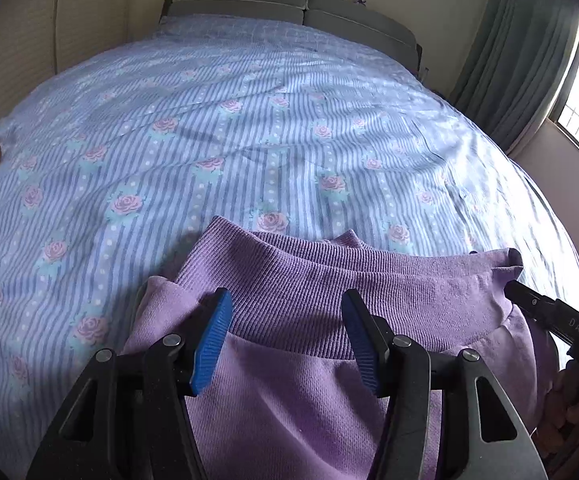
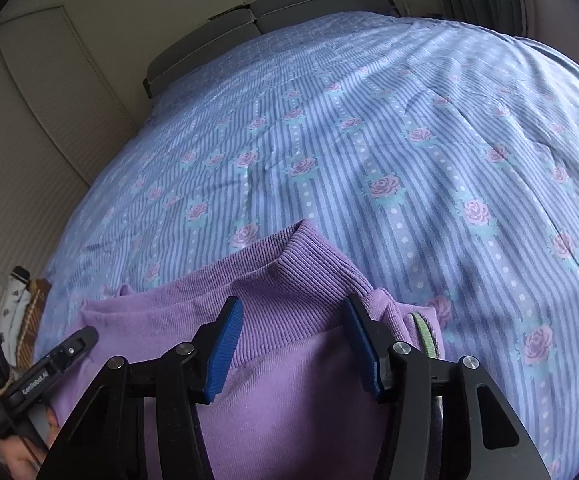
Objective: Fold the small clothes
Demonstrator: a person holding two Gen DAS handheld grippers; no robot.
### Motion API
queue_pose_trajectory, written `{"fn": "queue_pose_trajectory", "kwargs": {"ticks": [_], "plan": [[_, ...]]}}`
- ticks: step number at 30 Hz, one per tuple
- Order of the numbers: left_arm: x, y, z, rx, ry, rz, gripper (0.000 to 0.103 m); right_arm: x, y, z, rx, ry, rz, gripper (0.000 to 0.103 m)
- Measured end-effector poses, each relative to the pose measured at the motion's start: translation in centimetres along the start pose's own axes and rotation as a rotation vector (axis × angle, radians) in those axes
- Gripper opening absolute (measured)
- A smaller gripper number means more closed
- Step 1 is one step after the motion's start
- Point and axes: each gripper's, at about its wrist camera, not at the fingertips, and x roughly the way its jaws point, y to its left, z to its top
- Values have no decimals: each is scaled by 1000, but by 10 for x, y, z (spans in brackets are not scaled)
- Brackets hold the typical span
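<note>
A small purple sweatshirt (image 1: 297,364) with a ribbed band (image 1: 289,296) lies at the near edge of the bed. My left gripper (image 1: 287,320) is open, its blue pads (image 1: 213,340) on either side of the ribbed band near the garment's left end. My right gripper (image 2: 289,332) is open too, its pads (image 2: 225,344) straddling the ribbed band (image 2: 289,288) near the garment's (image 2: 281,400) right end. Neither pinches the cloth. The right gripper's tip shows in the left wrist view (image 1: 545,308); the left gripper's tip shows in the right wrist view (image 2: 69,352).
The bed is covered by a blue striped sheet with pink roses (image 1: 249,140), also in the right wrist view (image 2: 369,140). Grey headboard cushions (image 1: 273,4) stand at the far end. Curtains and a window (image 1: 529,60) are at the right. Some clothes (image 2: 25,312) lie off the bed's left edge.
</note>
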Motion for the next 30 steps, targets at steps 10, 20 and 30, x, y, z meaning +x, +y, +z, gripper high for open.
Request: {"fn": "queue_pose_trajectory", "kwargs": {"ticks": [10,20,30], "plan": [[-66,-4,-32,68,-55,32,66,-80,0,-30,-71,-96,-105,59],[-81,13,-69,-1,-76,200,66,-76,-27,-55,-19,8,-101,41],[-64,19,-87,-39,-14,221,67,-84,-28,-90,58,25,-170,17]]}}
